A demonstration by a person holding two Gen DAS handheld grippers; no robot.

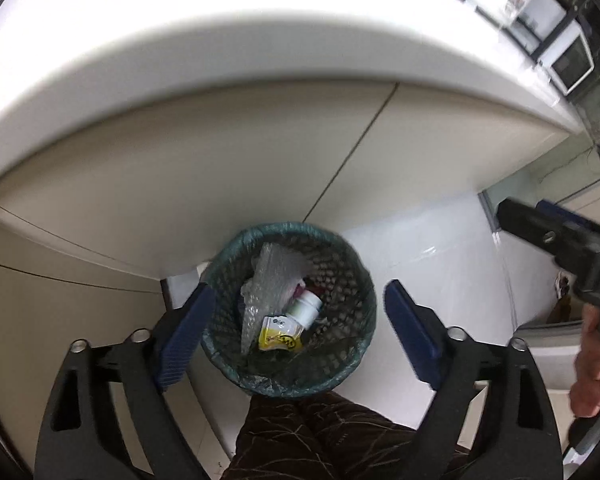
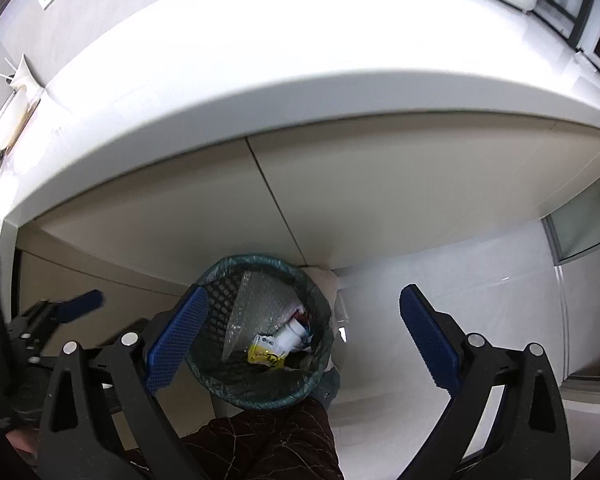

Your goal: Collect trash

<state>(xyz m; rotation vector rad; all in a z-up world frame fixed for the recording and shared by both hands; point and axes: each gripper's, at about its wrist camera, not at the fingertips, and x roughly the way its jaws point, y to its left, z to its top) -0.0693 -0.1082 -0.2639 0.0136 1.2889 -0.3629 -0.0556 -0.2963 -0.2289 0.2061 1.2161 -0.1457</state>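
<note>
A dark mesh trash basket (image 1: 284, 227) lined with a green bag stands on the floor against the cabinet. In it lie crumpled bubble wrap (image 1: 268, 276), a white bottle (image 1: 306, 306) and a yellow packet (image 1: 280, 334). My left gripper (image 1: 300, 289) hangs open right above the basket, with nothing between its blue pads. My right gripper (image 2: 304, 291) is also open and empty, above the right side of the basket (image 2: 252, 259) and the floor beside it. The same bottle (image 2: 290, 334) and packet (image 2: 266, 354) show in the right wrist view.
A white counter (image 1: 220, 80) overhangs beige cabinet doors (image 1: 220, 184) behind the basket. Appliances (image 1: 568, 64) stand at its far right. White floor tiles (image 1: 440, 256) lie to the right. A person's leg in dark patterned trousers (image 1: 320, 440) is just in front of the basket.
</note>
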